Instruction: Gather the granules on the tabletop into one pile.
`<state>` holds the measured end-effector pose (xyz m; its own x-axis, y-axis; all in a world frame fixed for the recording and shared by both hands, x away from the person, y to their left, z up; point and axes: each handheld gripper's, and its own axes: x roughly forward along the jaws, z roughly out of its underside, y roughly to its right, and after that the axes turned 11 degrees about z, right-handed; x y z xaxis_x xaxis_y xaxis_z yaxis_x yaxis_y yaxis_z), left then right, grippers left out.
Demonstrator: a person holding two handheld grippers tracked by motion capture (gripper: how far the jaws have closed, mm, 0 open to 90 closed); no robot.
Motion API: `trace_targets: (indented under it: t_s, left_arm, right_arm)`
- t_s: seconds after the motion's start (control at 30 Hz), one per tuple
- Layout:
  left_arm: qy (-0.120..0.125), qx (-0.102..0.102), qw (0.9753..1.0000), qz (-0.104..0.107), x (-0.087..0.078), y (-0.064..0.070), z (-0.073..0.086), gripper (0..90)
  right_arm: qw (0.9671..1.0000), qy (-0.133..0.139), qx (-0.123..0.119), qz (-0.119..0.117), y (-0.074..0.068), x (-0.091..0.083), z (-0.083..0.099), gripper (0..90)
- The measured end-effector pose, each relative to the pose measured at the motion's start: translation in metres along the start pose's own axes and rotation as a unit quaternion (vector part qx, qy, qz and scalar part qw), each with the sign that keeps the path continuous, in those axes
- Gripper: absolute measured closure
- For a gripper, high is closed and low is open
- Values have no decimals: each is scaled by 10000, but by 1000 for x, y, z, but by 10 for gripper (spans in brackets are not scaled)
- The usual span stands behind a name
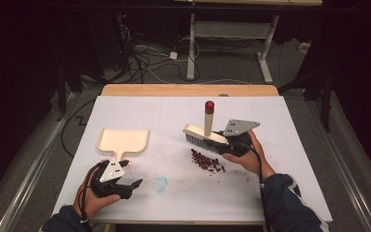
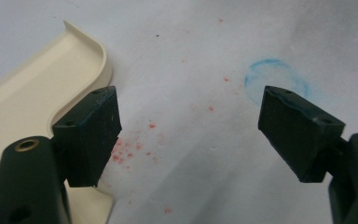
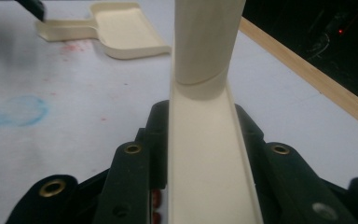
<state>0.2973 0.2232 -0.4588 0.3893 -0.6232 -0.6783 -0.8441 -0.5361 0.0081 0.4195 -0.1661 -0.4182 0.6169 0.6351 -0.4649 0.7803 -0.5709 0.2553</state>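
A cream dustpan (image 1: 123,139) lies flat at the table's left, its short handle pointing toward the near edge. My left gripper (image 1: 131,175) hovers open just right of that handle; in the left gripper view the dustpan (image 2: 37,88) sits beside the left jaw, and nothing is between the jaws of the left gripper (image 2: 191,126). My right gripper (image 1: 224,142) is shut on a cream hand brush (image 1: 204,134) with grey bristles and an upright handle with a red cap (image 1: 209,105). The brush (image 3: 205,154) runs between the jaws. A pile of dark red crumbs (image 1: 206,161) lies just in front of the bristles.
A faint blue ring (image 1: 160,184) and pink specks (image 2: 126,151) mark the white table cover. A wooden strip (image 1: 188,90) edges the far side. Beyond it stand a desk frame (image 1: 232,43) and floor cables (image 1: 145,58). The person's sleeves (image 1: 290,203) enter from the bottom.
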Motion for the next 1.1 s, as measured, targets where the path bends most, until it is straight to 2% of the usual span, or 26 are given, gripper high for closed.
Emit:
trace_targets:
  t_s: [0.2,0.3,0.43,0.57,0.8,0.9,1.03,1.1]
  left_arm:
    - [-77,-20,10000,17,2,0,1,205]
    - [-89,-31,10000,19,2,0,1,205]
    - [-89,-52,9999,16,2,0,2,205]
    - [-105,-41,9999,9,2,1,3,205]
    - [-111,-31,9999,5,1,2,2,205]
    - [-121,-26,9999,2,2,2,2,205]
    - [-97,-10,10000,-1,1,2,1,205]
    - [-101,4,9999,-12,0,2,1,205]
  right_arm:
    - [9997,-152,-170,65,0,33,5,669]
    - [9998,-76,-128,-115,-3,40,6,669]
    - [9992,-35,-199,-349,-4,35,10,668]
    - [9975,-5,-347,-618,-3,23,18,666]
    - [9952,30,-576,-791,-4,-1,30,666]
    - [9958,13,-624,-669,-3,-8,32,668]
    - [9981,114,-468,-389,1,-15,30,669]
    - [9991,85,-380,-150,2,-18,28,669]
